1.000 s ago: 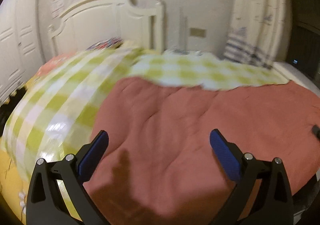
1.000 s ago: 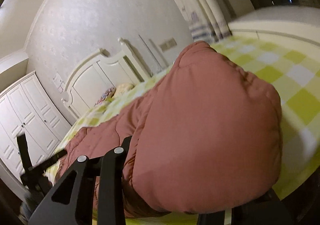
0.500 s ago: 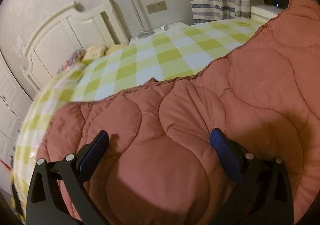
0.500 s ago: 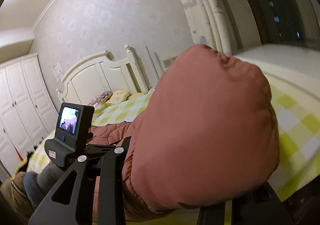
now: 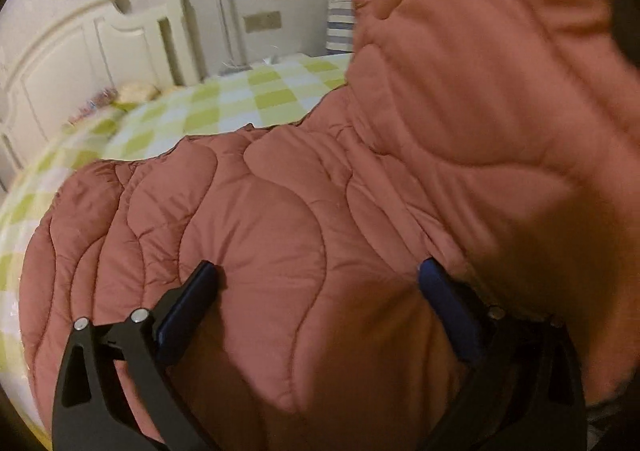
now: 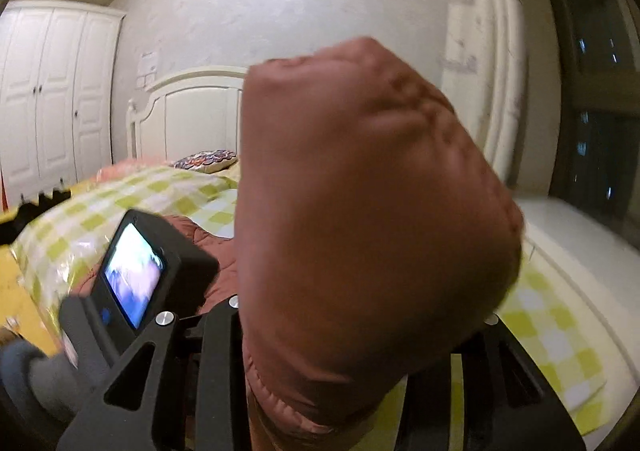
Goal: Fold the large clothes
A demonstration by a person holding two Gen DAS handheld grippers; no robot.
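The quilted rust-red coat [image 5: 280, 251] is lying spread across the near part of the bed [image 5: 248, 99], over the green-checked cover, with its far edge falling short of the headboard [image 5: 100, 51]. One bulky end of it is being held up off the bed on your right side, and in the left wrist view that raised part is looming over the flat part.

Your right hand-held gripper [image 6: 360, 351] is clamping that lifted end; the padding is bulging out past the jaws and hiding the fingertips. Your left hand-held gripper [image 5: 316, 287] is standing wide apart, its jaws having just been closing a little, with a swell of the flat quilting between the blue pads [image 5: 192, 303]. The pads are looking as if they touch the fabric, but no pinch is showing yet.

You are seemingly mid-fold, carrying the raised end over the body of the coat. Next, you are probably needing the left hand-held gripper to pin or grip the flat layer so it does not drag, while the right one is bringing its end across and lowering it squarely, watching that the thick padding does not slip out.
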